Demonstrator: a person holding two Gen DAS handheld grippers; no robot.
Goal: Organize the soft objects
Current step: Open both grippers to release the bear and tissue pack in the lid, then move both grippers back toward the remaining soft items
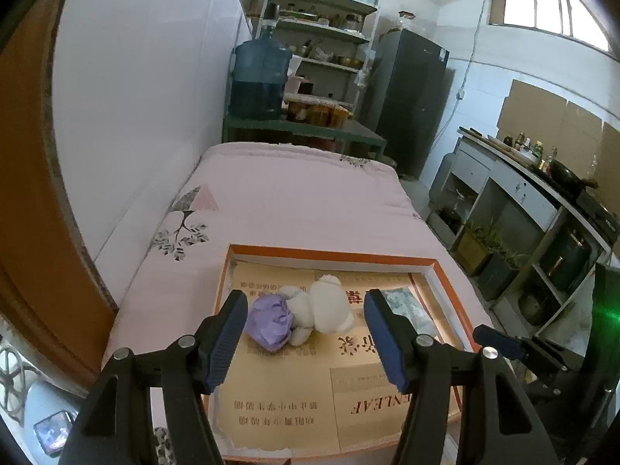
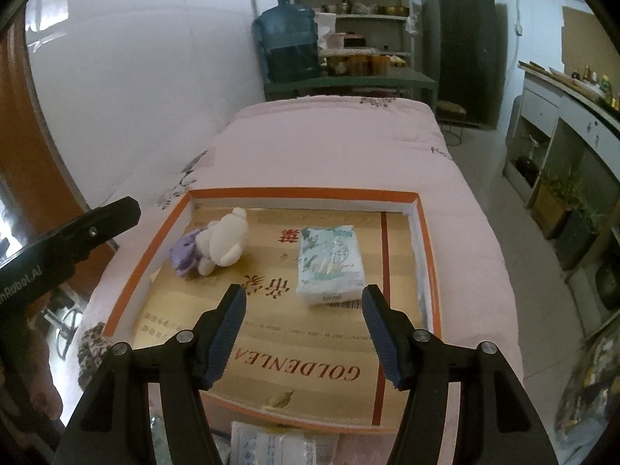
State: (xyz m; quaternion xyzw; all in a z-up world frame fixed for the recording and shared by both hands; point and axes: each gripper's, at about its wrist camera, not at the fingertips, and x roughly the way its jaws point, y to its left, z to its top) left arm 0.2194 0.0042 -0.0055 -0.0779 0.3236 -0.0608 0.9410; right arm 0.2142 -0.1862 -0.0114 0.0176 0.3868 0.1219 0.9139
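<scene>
**Soft things lay in the tray, both grippers empty**

The white plush toy (image 2: 226, 241) touched the purple cloth (image 2: 186, 254) inside the orange-rimmed tray (image 2: 302, 195); the tissue pack (image 2: 329, 261) lay apart. The left gripper (image 1: 306, 335) and right gripper (image 2: 304, 331) stood wide apart, holding nothing.

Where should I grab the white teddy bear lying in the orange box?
Grip the white teddy bear across its plump body from above, jaws on its two long sides. It lies flat, and the purple cloth crowds its left, so a low side approach looks awkward.
</scene>
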